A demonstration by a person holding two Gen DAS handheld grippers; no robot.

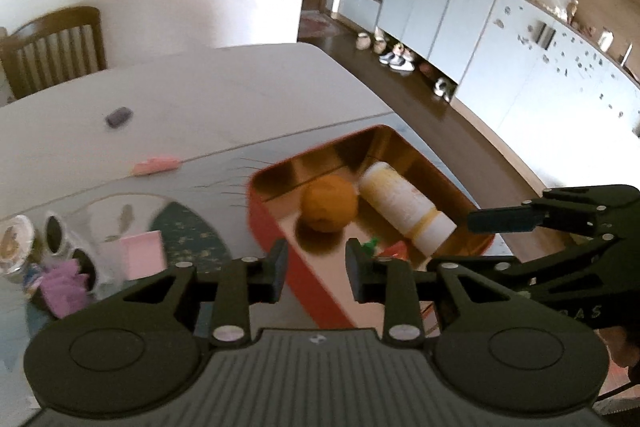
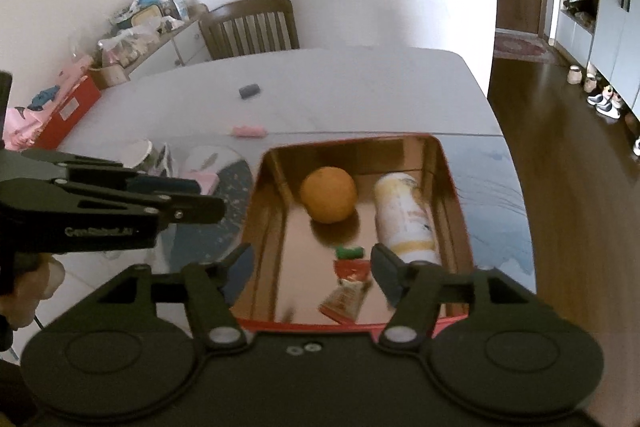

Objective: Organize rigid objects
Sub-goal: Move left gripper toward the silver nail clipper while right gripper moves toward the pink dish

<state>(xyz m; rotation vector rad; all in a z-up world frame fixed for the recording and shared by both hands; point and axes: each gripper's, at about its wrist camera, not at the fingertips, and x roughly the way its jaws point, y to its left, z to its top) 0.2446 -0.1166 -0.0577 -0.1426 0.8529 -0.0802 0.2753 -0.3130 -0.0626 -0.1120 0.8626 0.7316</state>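
Left gripper [image 1: 316, 273] released, empty, above red tin's [image 2: 460, 211] left wall. Orange [image 2: 329, 195], sachet [image 2: 346, 293], bottle [image 2: 404, 217] inside tin, likely gathered for tidying. Right gripper [image 2: 311, 275] spread, empty, above sachet.

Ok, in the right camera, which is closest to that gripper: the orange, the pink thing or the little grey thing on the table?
From the right gripper:
1. Orange, inside the red box, just ahead.
2. Pink thing, on the table beyond the box's far edge, to the left.
3. Grey thing, farther back, toward the chair.
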